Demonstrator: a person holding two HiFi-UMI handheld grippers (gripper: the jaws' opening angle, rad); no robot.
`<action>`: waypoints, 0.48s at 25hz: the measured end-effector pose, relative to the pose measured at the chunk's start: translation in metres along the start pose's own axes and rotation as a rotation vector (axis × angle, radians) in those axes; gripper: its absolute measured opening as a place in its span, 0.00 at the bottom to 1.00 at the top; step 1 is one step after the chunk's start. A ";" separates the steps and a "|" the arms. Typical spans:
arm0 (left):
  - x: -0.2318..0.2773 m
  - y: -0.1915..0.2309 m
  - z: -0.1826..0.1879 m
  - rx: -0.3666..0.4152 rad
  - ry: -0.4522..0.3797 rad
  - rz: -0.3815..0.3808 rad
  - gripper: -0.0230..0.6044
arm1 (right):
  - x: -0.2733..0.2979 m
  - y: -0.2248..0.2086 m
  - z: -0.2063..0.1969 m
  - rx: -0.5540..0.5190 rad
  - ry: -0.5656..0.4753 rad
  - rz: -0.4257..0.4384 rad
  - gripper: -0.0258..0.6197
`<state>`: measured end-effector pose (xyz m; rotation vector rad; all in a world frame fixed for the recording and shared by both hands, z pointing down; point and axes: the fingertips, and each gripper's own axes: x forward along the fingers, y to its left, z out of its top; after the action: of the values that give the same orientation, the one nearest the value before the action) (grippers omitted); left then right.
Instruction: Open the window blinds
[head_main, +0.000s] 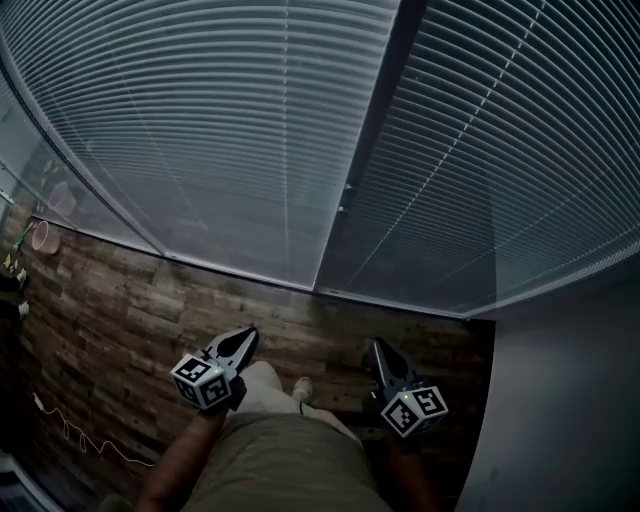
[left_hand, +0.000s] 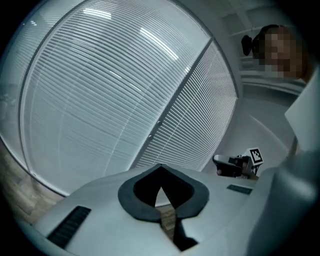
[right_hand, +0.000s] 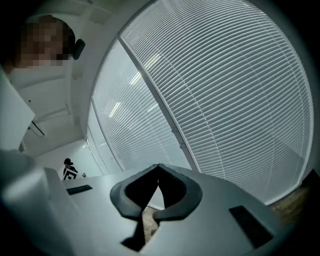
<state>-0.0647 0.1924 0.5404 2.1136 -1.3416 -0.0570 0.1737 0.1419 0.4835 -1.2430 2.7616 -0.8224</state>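
Two window blinds fill the wall ahead, their slats turned flat and closed: the left blind (head_main: 200, 130) and the right blind (head_main: 500, 150), split by a dark upright frame bar (head_main: 372, 120). My left gripper (head_main: 243, 340) is held low, well short of the blinds, with its jaw tips meeting and nothing between them (left_hand: 160, 166). My right gripper (head_main: 378, 347) hangs at the same height, also shut and empty (right_hand: 159, 165). Both point toward the frame bar (left_hand: 170, 107) (right_hand: 160, 107). The right gripper (left_hand: 235, 165) shows in the left gripper view.
Below the blinds is a dark wooden floor (head_main: 120, 320). A pink cup (head_main: 42, 236) sits at the far left and a thin white cable (head_main: 70, 430) trails at the lower left. A grey wall (head_main: 570, 400) closes the right side. My trouser leg and shoe (head_main: 303, 390) are between the grippers.
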 end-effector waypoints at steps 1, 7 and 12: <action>0.002 0.002 -0.002 -0.010 -0.001 0.005 0.05 | 0.000 -0.003 -0.002 -0.004 0.006 -0.003 0.06; 0.010 0.019 0.001 0.009 0.030 0.009 0.05 | 0.015 -0.013 -0.015 0.057 0.043 -0.014 0.05; 0.016 0.056 0.024 0.063 0.045 0.042 0.05 | 0.040 -0.001 -0.006 0.073 0.010 -0.025 0.05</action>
<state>-0.1106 0.1521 0.5550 2.1246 -1.3768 0.0505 0.1462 0.1164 0.4974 -1.2674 2.7022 -0.9245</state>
